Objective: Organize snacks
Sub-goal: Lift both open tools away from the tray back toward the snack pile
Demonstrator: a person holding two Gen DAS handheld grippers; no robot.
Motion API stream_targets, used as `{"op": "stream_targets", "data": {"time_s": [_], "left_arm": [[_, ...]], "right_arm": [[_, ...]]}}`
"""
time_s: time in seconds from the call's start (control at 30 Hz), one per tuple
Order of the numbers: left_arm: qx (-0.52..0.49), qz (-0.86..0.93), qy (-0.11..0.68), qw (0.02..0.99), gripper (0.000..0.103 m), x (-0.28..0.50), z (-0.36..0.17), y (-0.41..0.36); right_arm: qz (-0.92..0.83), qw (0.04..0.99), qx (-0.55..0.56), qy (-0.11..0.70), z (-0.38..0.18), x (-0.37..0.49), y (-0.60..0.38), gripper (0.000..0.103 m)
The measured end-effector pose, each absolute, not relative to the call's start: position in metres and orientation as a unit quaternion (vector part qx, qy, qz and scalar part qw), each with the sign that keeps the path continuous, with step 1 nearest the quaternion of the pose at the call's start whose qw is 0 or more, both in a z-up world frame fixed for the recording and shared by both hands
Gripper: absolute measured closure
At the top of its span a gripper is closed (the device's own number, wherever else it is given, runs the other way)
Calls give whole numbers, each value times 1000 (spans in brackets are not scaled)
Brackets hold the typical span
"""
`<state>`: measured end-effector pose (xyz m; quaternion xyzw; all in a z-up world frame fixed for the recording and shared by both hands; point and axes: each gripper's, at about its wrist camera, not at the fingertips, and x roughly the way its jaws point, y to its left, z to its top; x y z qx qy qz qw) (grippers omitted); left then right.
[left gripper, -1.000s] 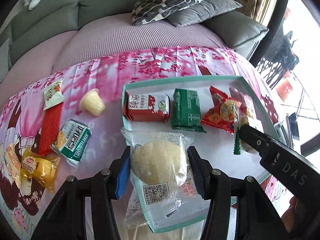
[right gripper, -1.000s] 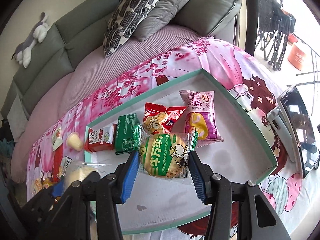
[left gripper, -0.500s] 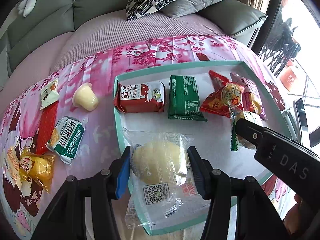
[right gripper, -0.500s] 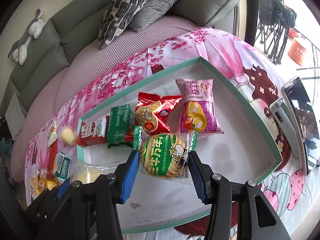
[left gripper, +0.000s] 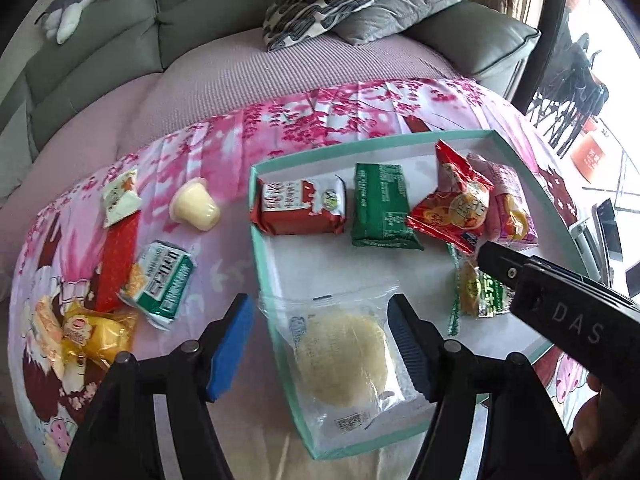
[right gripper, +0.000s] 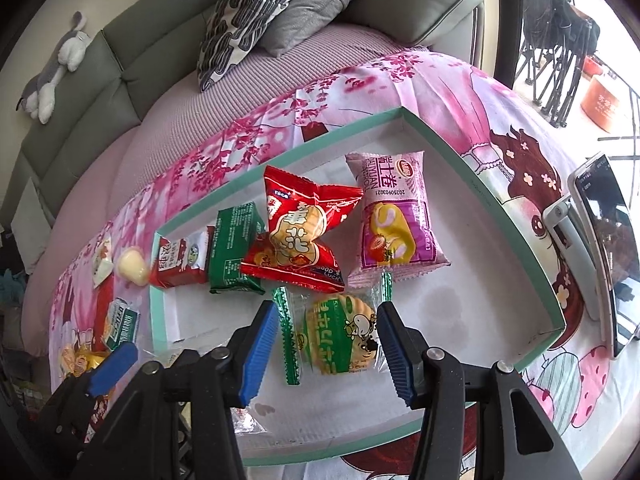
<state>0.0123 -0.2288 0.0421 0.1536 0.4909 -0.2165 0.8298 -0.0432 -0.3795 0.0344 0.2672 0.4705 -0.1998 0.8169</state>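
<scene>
A teal-rimmed white tray lies on a pink flowered cloth. A clear packet with a pale round bun rests in the tray's near left corner. My left gripper straddles it with its jaws opening, and both blue pads stand off the wrapper. In the right wrist view, a green-wrapped round cookie lies on the tray floor between the pads of my right gripper. Those jaws are opening a little; the left pad is off the wrapper and the right pad is at its edge. The cookie also shows beside a right finger.
Red, green, red and pink packets line the tray's far side. On the cloth to the left lie a jelly cup, a green-white packet and a yellow packet. A phone on a stand is at the right.
My left jaws have spread wide off the bun packet, which now lies in the tray. The right jaws have widened slightly and the green cookie has settled flatter on the tray floor.
</scene>
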Motion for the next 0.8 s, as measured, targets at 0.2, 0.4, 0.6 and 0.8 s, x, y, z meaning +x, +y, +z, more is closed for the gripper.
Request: {"op": "stream_targets", "data": {"time_s": [0.2, 0.4, 0.6, 0.8], "left_arm": [[144, -177, 488, 843, 33, 21, 52, -211], [107, -150, 491, 851, 33, 26, 61, -192], [75, -100, 513, 849, 33, 34, 56, -170], [55, -44, 523, 849, 30, 42, 60, -147]], "right_arm": [[-192, 819, 276, 465, 37, -45, -384, 37], [-188, 823, 263, 467, 40, -46, -385, 29], [-176, 829, 255, 466, 42, -47, -383, 25], [-166, 838, 247, 458, 46, -46, -377, 23]]}}
